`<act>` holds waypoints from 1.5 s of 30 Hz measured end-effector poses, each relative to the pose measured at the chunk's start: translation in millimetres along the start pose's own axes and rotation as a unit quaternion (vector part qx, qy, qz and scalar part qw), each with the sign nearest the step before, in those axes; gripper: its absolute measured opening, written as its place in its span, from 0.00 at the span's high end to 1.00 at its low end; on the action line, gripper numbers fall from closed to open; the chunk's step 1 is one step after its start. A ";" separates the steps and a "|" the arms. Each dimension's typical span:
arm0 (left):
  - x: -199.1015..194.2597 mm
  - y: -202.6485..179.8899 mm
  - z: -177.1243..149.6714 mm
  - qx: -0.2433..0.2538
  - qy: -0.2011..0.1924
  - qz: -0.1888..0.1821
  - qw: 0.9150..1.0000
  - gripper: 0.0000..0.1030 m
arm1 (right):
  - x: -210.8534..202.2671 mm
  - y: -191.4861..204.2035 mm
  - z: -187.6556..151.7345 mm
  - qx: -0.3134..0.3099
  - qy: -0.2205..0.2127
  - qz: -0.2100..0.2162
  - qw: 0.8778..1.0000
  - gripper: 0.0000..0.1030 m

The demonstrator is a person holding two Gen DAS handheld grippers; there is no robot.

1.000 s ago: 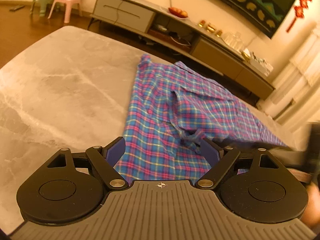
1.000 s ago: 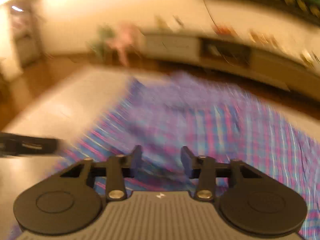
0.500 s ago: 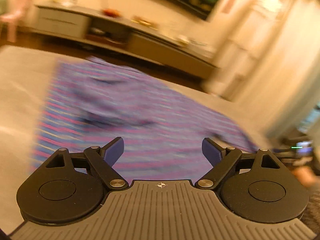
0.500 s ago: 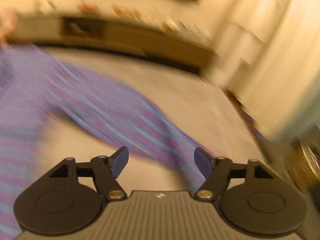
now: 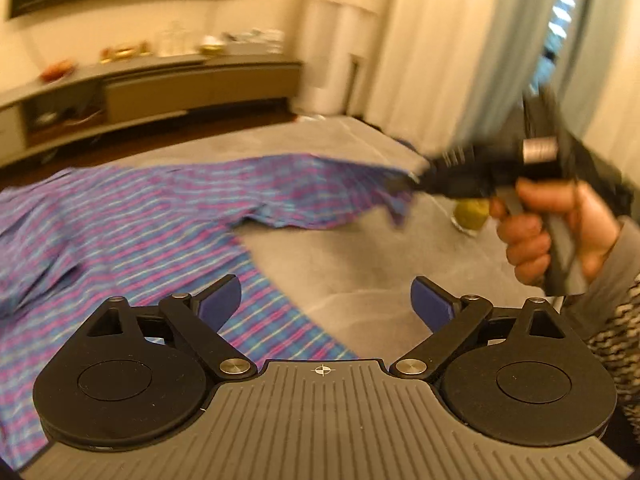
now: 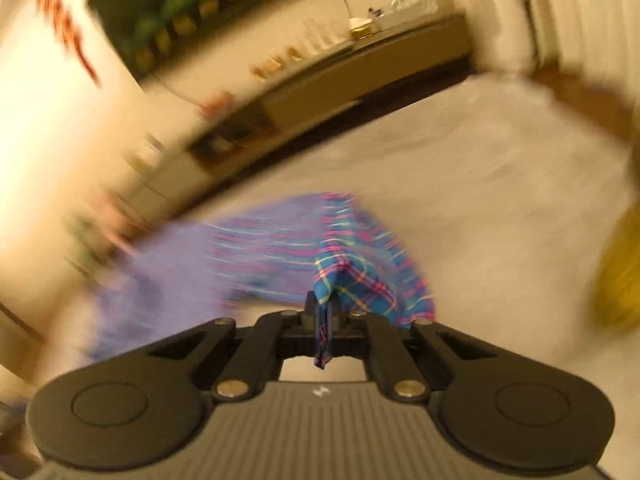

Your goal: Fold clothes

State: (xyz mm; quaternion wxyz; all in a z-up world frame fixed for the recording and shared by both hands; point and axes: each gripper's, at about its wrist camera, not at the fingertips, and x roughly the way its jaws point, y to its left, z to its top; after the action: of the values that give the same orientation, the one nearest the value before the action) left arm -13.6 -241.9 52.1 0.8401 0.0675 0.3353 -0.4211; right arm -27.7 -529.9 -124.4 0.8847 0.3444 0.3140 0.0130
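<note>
A blue, pink and yellow plaid shirt (image 5: 132,220) lies spread on the grey marble table (image 5: 360,264). My left gripper (image 5: 324,300) is open and empty, low over the shirt's near edge. My right gripper (image 6: 324,312) is shut on the end of the shirt's sleeve (image 6: 352,268) and holds it lifted off the table. In the left wrist view the right gripper (image 5: 412,180) shows at the right, held by a hand, with the sleeve (image 5: 320,188) stretched out toward it.
A yellow-green round object (image 5: 472,212) sits on the table under the right gripper; it also shows blurred in the right wrist view (image 6: 616,280). A long low cabinet (image 5: 160,84) stands beyond the table's far edge. Curtains (image 5: 460,40) hang at the right.
Both views swung right along the shirt. My right gripper went from open to shut on the sleeve end and lifted it. My left gripper stayed open.
</note>
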 end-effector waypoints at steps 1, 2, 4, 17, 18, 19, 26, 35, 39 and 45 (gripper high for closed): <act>13.0 -7.4 1.0 0.010 0.007 -0.003 1.000 0.16 | 1.5 -0.2 -0.8 0.027 0.003 0.034 0.999 0.97; 27.1 -15.4 1.9 0.021 0.013 -0.003 1.000 0.16 | 4.7 -1.5 -1.8 0.055 0.007 0.062 0.997 0.97; 54.2 -29.0 1.5 0.052 0.019 -0.005 0.998 0.16 | 13.9 -6.5 -3.8 0.101 0.021 0.106 0.989 0.97; 137.3 -37.9 17.3 0.112 -0.026 0.055 0.992 0.73 | 18.4 -14.5 0.9 0.137 0.065 0.157 0.976 0.97; 140.5 -34.0 18.8 0.115 -0.018 0.045 0.992 0.89 | 16.3 -13.8 2.1 0.138 0.064 0.156 0.976 0.96; 143.7 -30.7 20.4 0.109 -0.012 0.037 0.993 1.00 | 14.6 -12.9 3.1 0.137 0.063 0.156 0.976 0.95; 112.2 30.4 57.0 0.003 -0.026 0.055 0.998 1.00 | -31.7 -12.6 -1.1 0.118 -0.022 0.125 0.985 0.36; -16.9 229.5 145.1 -0.150 -0.077 0.195 0.966 1.00 | -49.9 30.8 -138.9 -0.028 0.065 -0.033 0.997 0.26; -38.8 275.5 165.1 -0.162 -0.085 0.220 0.958 1.00 | -48.9 45.4 -203.1 -0.071 0.096 -0.100 0.988 0.16; -38.3 290.5 172.0 -0.151 -0.081 0.221 0.960 1.00 | -60.2 81.4 -243.4 -0.178 0.065 -0.159 0.969 0.98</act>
State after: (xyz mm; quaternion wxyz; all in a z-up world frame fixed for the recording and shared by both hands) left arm 276.1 -99.7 158.5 0.9370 -0.0221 0.3024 -0.1736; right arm -197.8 -335.9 -178.9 0.9004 0.1252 0.4136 -0.0495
